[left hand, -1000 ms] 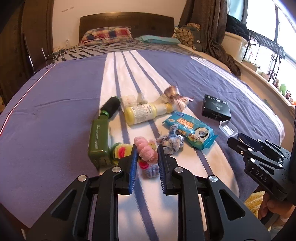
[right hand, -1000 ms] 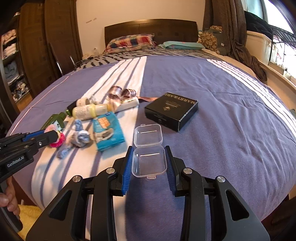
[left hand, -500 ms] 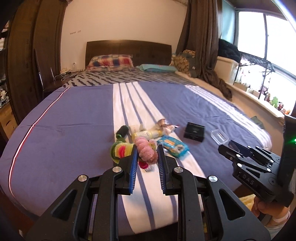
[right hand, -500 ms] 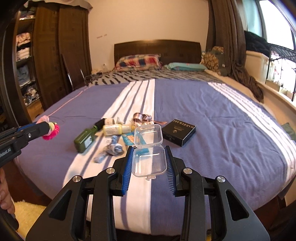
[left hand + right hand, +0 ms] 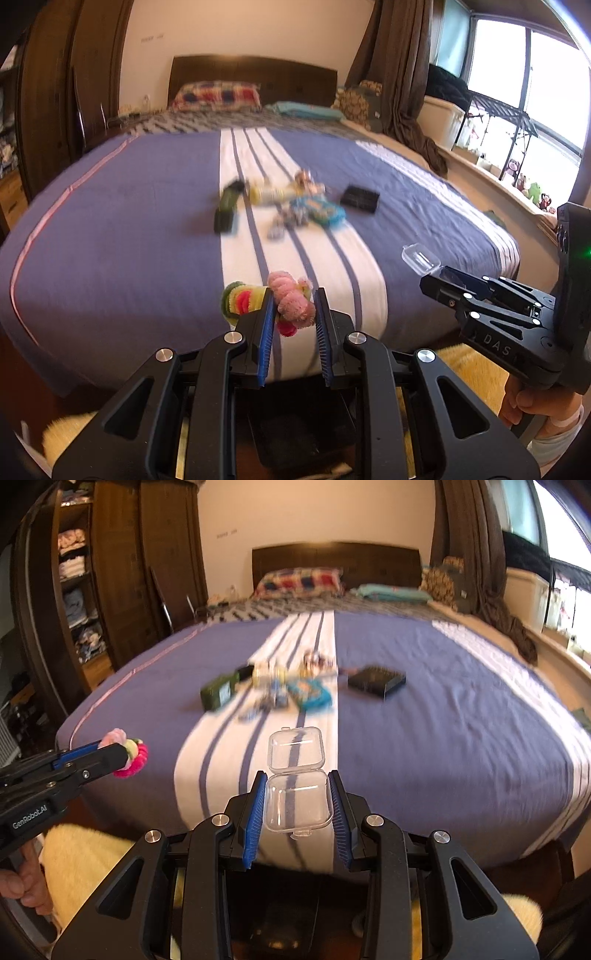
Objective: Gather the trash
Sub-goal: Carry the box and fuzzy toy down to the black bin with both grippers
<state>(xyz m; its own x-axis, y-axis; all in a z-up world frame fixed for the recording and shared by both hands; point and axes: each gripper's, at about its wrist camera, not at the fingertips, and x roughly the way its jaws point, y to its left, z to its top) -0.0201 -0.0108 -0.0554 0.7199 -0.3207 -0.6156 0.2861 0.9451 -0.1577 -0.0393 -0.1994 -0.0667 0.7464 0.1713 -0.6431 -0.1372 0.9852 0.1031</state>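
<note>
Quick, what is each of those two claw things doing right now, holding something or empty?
Left gripper: shut on the fuzzy scrunchies.
Right gripper: shut on the clear plastic case, whose lid hangs open.

Both claws (image 5: 293, 314) (image 5: 297, 801) seemingly clamped, loaded.

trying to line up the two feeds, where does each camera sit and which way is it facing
Left wrist: sits on the left gripper, facing up the bed toward the headboard; its jaws pinch fluffy hair ties; the right gripper and hand show at right.
Right wrist: sits on the right gripper, facing the same way; its jaws hold a clear plastic case; the left gripper shows at left.
Shared: the bed, the blurred clutter, the black box.
</note>
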